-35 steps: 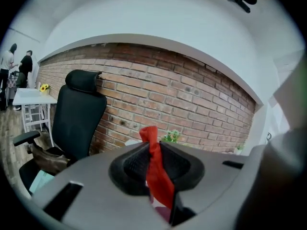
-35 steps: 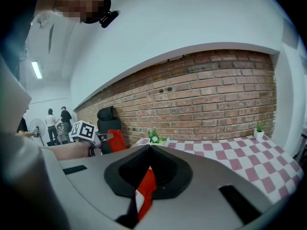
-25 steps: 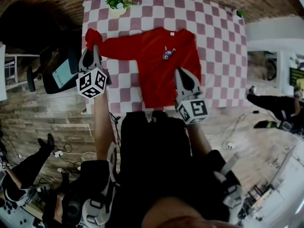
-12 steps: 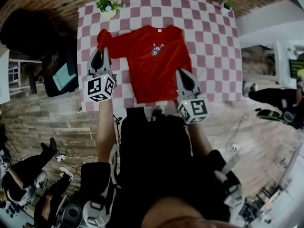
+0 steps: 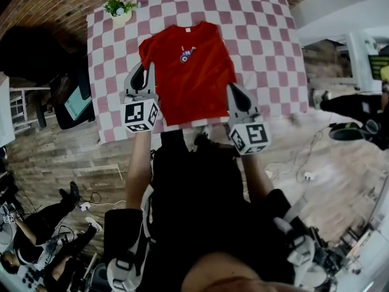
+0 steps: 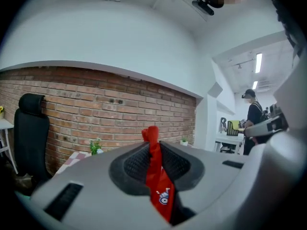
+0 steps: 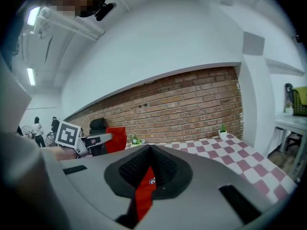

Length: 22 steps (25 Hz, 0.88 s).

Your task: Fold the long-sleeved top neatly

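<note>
Checkered tablecloth on a table against a brick wall; potted plant at its far left corner, taken as reference.

Red long-sleeved top lay flat on the cloth, right of the plant and nearer the person.

Left gripper sat on the person's side of the plant, at the top's left edge. Its jaws pinched a bunch of red sleeve fabric, with a tuft standing above the pads.

Right gripper was further right of the plant, at the hem's right corner. Its jaws were pressed tight on a thin fold of the same red cloth.

Change over the last second: the left sleeve had been stretched out sideways below the plant and was now carried inward. No sleeve stuck out on that side, and the outline was close to a rectangle.

Judgement: sleeve fold-in on the plant's side was nearly complete. Laying the sleeve down, letting go and smoothing remained, then the body fold.
</note>
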{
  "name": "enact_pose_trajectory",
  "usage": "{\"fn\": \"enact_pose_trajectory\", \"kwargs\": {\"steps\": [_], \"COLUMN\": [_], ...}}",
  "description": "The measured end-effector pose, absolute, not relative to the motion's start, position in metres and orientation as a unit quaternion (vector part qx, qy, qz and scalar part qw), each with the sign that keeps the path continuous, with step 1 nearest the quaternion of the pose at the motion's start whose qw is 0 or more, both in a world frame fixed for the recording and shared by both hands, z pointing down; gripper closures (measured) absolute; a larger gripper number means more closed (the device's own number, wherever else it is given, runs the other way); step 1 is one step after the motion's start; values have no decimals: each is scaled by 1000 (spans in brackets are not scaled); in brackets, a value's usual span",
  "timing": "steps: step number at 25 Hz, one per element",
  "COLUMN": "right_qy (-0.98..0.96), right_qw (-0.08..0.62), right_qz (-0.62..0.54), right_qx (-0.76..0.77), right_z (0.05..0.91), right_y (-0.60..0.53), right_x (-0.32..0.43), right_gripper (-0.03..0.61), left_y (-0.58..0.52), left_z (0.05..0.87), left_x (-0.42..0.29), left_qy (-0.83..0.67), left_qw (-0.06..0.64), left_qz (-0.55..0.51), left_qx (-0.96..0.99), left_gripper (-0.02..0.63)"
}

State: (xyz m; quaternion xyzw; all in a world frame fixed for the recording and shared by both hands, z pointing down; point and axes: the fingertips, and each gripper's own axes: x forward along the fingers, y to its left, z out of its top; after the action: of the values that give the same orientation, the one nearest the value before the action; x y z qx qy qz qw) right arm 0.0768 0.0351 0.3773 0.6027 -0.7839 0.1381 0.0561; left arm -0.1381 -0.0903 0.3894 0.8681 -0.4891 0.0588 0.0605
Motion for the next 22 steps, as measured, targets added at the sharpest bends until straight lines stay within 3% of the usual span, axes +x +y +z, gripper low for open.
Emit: {"fn": "enact_pose_trajectory", "kwargs": {"steps": [22], "right_qy": [-756], "right_qw": [60], "right_qz": [157], "right_qx": [633], "right_z": [413], "right_y": [98], "right_x": [132], "right_gripper": [571], "left_y": [-7], "left_z": [488], "left_x": [11], "left_qy": [-340], "left_qw": [47], "left_qz": [148], "left_qx": [928], "left_gripper": [555]}}
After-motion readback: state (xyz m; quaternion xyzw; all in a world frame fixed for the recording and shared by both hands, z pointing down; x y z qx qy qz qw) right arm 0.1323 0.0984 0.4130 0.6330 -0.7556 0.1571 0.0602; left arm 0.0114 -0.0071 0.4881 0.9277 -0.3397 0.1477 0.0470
